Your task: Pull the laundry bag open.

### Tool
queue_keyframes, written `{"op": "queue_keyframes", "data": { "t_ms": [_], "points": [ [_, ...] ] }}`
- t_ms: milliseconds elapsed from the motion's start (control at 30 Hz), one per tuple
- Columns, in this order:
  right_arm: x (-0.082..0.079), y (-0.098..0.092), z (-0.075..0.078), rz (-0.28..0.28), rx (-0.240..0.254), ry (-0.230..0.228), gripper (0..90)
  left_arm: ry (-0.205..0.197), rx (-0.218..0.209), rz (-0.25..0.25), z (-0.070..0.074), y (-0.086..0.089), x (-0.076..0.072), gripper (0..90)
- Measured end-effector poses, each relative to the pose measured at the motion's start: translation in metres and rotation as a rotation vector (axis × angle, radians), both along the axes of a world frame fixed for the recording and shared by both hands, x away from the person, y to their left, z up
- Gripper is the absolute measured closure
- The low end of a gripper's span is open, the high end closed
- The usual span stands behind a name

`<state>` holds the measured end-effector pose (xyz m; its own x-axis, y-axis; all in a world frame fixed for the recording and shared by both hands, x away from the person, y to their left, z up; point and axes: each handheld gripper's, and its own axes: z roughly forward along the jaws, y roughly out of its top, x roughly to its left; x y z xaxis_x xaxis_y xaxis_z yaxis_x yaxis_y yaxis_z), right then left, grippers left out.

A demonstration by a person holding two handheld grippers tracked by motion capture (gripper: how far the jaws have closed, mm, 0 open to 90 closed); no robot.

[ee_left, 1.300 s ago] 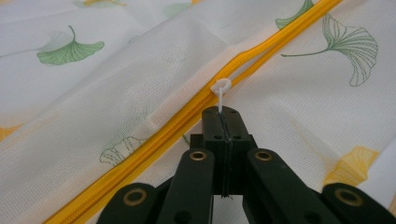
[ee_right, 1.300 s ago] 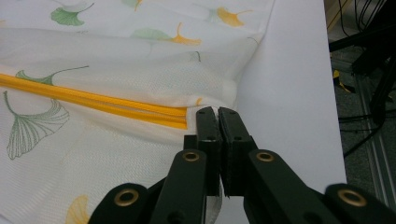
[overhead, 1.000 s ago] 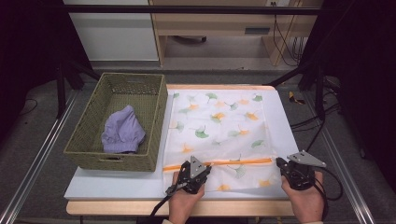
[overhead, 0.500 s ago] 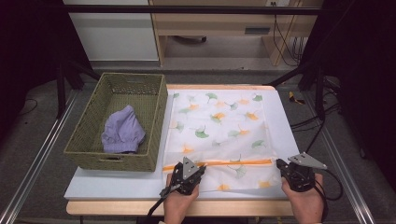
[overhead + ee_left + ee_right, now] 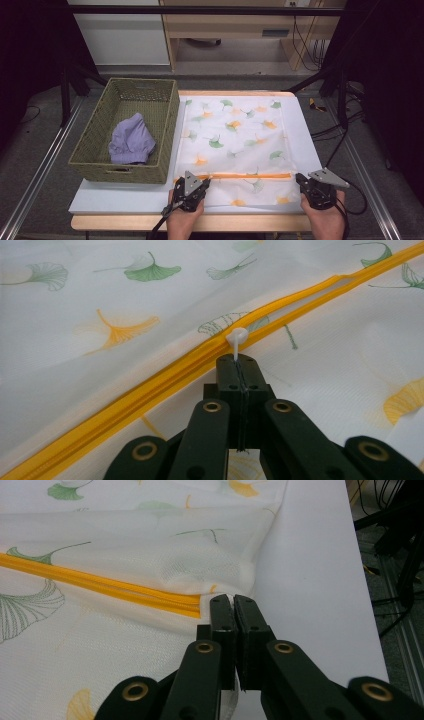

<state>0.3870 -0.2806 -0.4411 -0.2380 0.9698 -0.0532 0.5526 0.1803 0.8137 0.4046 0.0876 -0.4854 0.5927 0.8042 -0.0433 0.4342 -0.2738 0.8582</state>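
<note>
A thin white mesh bag point(image 5: 235, 145) with printed leaves lies flat on the table point(image 5: 125, 200), its near edge close to the table's front. An orange zipper point(image 5: 250, 176) runs across it. The left gripper point(image 5: 192, 190) is pinched tight on the small white zipper pull point(image 5: 236, 337). The right gripper point(image 5: 310, 186) is pinched on the bag's edge by the zipper's end. A woven basket point(image 5: 165, 130) holding a purple cloth point(image 5: 131, 141) sits just beside the bag.

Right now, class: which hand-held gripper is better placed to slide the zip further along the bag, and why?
The left hand-held gripper: its jaws are shut on the white zip pull on the orange zip. The right hand-held gripper pinches the bag at the zip's end, anchoring it.
</note>
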Motion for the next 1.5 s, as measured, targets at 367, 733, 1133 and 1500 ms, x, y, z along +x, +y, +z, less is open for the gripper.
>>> {"op": "queue_keyframes", "data": {
  "t_ms": [367,733,1133,1500],
  "points": [
    [-0.001,0.003,-0.005,-0.005,0.0,-0.005,88.3,-0.002,0.006,0.022,-0.001,0.01,-0.001,90.0],
    [0.002,0.004,-0.007,-0.01,0.004,-0.003,88.3,-0.002,0.001,0.042,0.0,0.02,0.0,90.0],
    [0.0,0.002,-0.007,-0.019,0.017,-0.015,88.3,0.002,0.014,0.079,-0.004,0.038,-0.005,90.0],
    [0.001,0.002,-0.008,-0.016,0.016,-0.009,88.3,0.012,-0.005,0.114,-0.008,0.054,-0.005,90.0]
  ]
}}
